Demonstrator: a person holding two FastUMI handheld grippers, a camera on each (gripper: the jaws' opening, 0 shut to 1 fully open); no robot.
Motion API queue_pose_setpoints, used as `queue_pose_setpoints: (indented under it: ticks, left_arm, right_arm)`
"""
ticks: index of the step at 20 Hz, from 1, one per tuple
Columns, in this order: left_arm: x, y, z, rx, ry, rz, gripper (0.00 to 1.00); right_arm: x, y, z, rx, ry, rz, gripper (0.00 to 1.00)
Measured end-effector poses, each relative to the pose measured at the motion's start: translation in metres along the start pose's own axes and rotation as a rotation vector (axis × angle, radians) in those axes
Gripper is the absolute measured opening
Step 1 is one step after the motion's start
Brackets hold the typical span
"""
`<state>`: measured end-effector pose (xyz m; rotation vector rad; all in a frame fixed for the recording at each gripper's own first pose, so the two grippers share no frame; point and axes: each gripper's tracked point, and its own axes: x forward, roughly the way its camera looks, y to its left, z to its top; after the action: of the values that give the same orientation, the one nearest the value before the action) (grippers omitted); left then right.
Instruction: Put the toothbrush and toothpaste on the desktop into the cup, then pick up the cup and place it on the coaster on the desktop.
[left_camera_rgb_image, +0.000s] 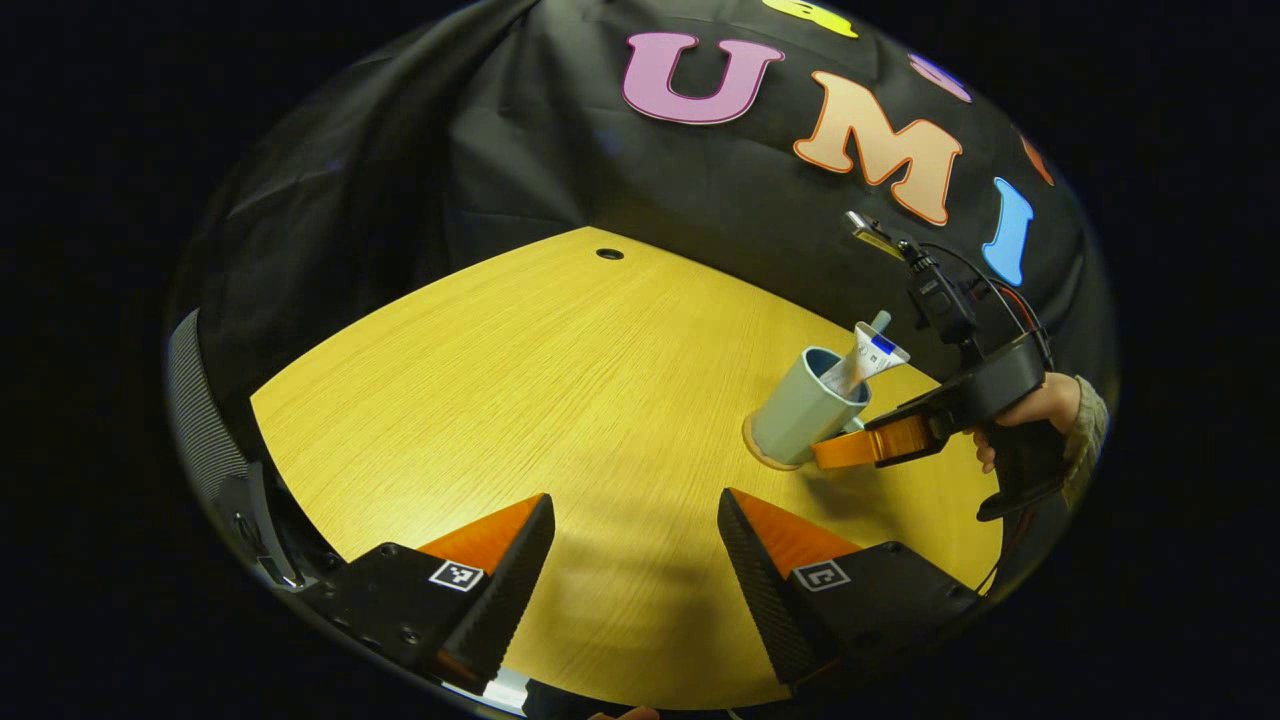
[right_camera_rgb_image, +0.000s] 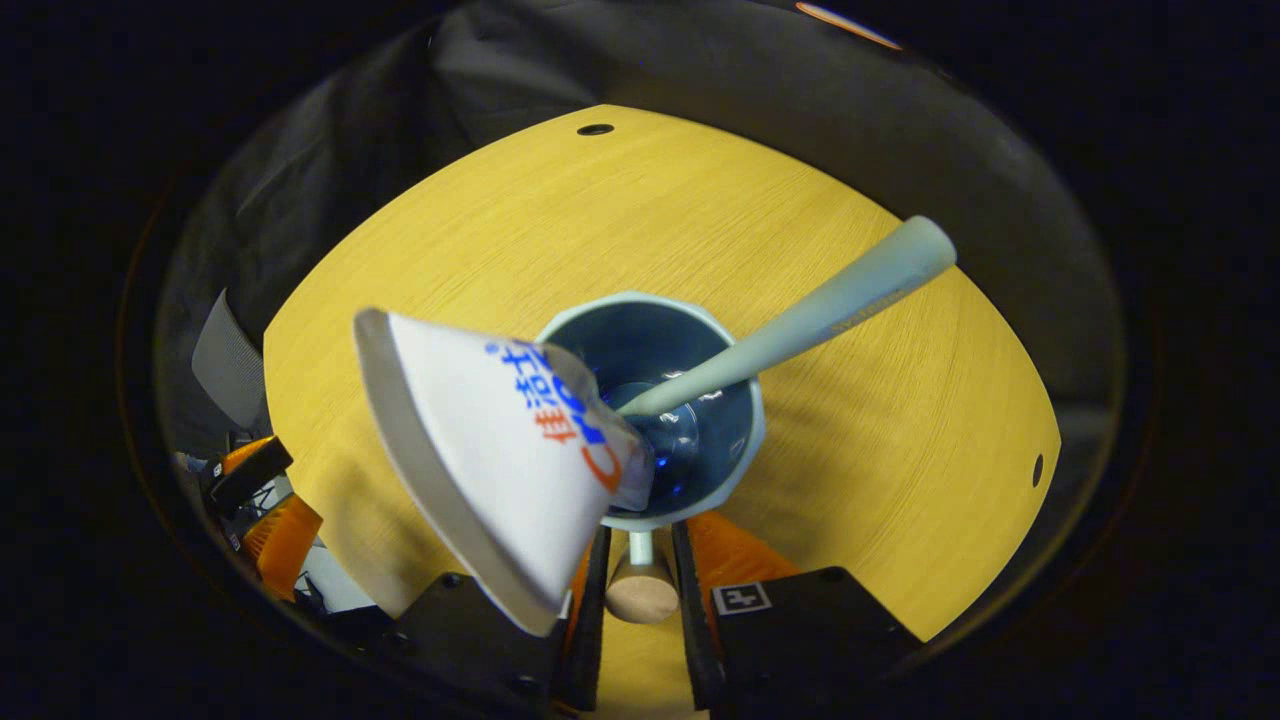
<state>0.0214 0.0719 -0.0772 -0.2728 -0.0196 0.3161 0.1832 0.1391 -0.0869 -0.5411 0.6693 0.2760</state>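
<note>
A pale blue-grey cup (left_camera_rgb_image: 800, 420) stands on a tan coaster (left_camera_rgb_image: 757, 452) at the right of the wooden desktop (left_camera_rgb_image: 550, 380). A white toothpaste tube (left_camera_rgb_image: 868, 360) and a pale toothbrush (left_camera_rgb_image: 879, 322) stick out of it. My right gripper (left_camera_rgb_image: 845, 448), held by a hand (left_camera_rgb_image: 1040, 405), is shut on the cup's handle. In the right gripper view I look down into the cup (right_camera_rgb_image: 735, 350), with the toothpaste tube (right_camera_rgb_image: 480, 430) and the toothbrush (right_camera_rgb_image: 830, 305) leaning in it. My right gripper (right_camera_rgb_image: 640, 570) pinches the handle's wooden knob (right_camera_rgb_image: 640, 597). My left gripper (left_camera_rgb_image: 635, 560) is open over bare wood.
A cable hole (left_camera_rgb_image: 609, 254) lies near the desk's far edge, against the black cloth wall. A second hole (right_camera_rgb_image: 1037, 470) sits by the desk's right edge in the right gripper view. The left gripper (right_camera_rgb_image: 270, 510) appears low at the left there.
</note>
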Motion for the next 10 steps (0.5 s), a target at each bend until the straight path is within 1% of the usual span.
queue_pose_setpoints:
  ticks: [3,5,8,10]
  left_arm:
    - [0.007,-0.013,0.002,0.022,0.001,-0.023,0.95]
    - [0.007,-0.019,0.000,0.041,0.007,-0.042,0.95]
    - [0.007,-0.027,-0.001,0.072,0.022,-0.066,0.95]
    - [0.005,-0.033,-0.002,0.089,0.031,-0.077,0.95]
  right_arm:
    - [-0.017,-0.007,0.002,0.056,-0.034,0.010,0.77]
    - [-0.029,-0.010,0.002,0.104,-0.079,0.027,1.00]
    - [-0.056,-0.020,-0.008,0.157,-0.131,0.031,1.00]
    - [-0.076,-0.025,-0.017,0.228,-0.166,0.031,1.00]
